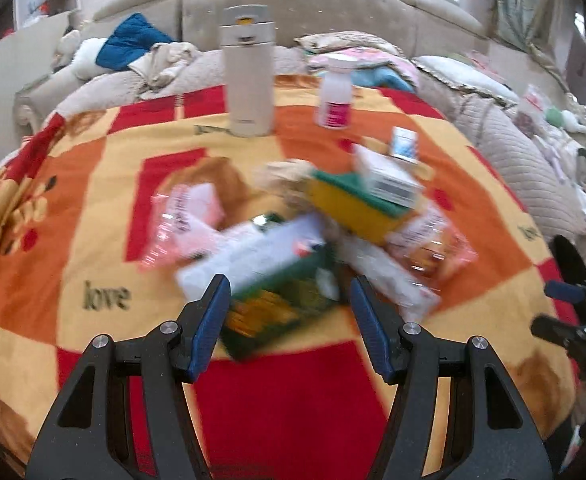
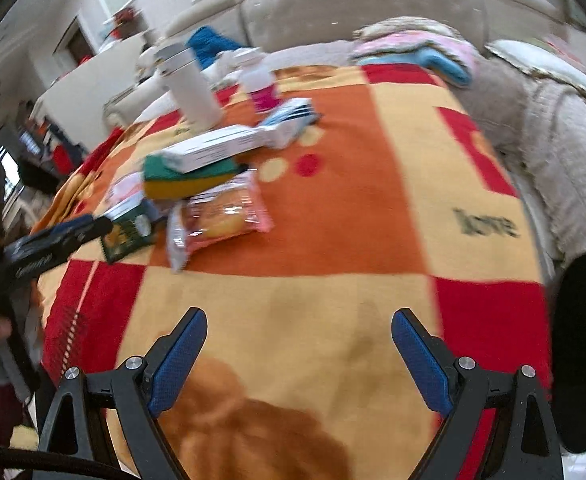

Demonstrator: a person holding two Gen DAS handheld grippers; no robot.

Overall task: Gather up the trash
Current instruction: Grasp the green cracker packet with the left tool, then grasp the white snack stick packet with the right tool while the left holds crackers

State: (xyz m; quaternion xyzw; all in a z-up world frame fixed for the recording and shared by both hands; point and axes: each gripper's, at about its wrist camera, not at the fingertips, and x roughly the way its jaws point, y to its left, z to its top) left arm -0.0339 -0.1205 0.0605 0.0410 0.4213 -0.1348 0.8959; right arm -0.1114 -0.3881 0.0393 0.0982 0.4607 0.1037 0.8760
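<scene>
Blurring hides the print on the green box (image 1: 277, 300) beyond my left gripper (image 1: 289, 296), half-spread and empty; my right gripper (image 2: 299, 332) gapes wide, empty.

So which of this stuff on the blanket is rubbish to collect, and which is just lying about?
Probably rubbish:
green box
pink wrapper
bun packet
white carton

Probably just lying about:
flask
pink-labelled bottle
sponge
blue jacket

home bedroom, tufted beige headboard (image 1: 293, 0) top centre, checked fleece blanket (image 1: 93, 200) across the bed, pillows (image 1: 465, 72) and crumpled clothes (image 1: 133, 42) at upper edges
</scene>
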